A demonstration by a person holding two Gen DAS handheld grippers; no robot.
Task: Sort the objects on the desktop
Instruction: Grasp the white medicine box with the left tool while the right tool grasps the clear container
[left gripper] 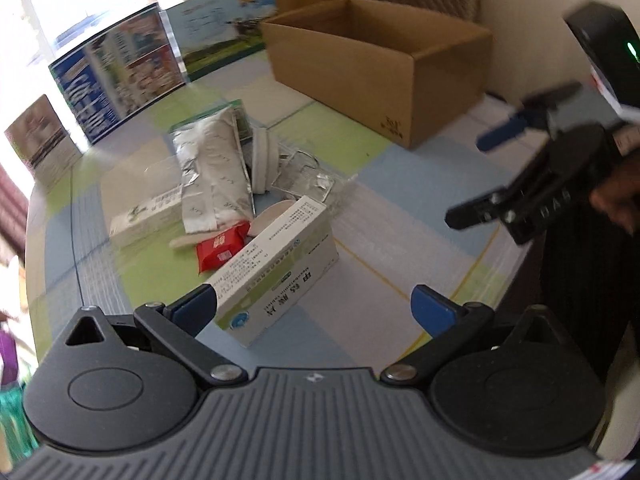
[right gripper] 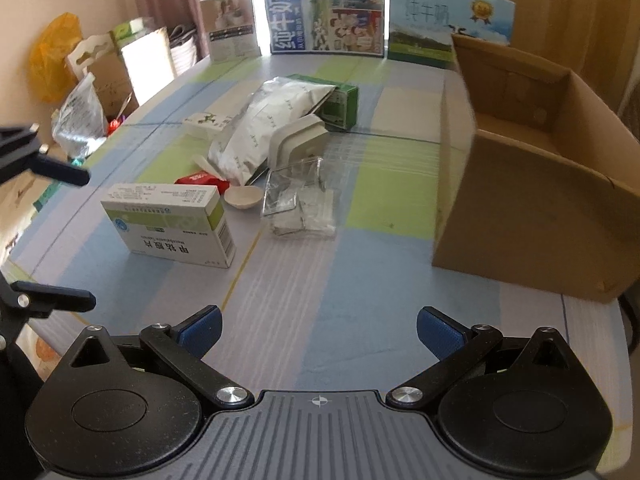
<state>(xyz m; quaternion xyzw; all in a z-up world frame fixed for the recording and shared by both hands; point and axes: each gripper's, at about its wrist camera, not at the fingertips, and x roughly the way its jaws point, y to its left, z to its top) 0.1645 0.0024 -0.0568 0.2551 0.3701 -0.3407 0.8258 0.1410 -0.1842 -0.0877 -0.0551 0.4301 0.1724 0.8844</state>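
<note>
Checkered table (right gripper: 360, 280), medicine box (left gripper: 276, 264) between spread left tool (left gripper: 314, 312), touching its left finger.

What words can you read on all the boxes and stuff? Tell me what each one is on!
"纯牛奶", white letters running down the blue milk carton at the far edge.
"纯牛奶", faint letters on the light blue carton beside it.
Medicine box: big characters, seen upside down; I cannot read them surely. Its small print is too small.
Red packet, green box, cardboard box: markings too blurred.
</note>
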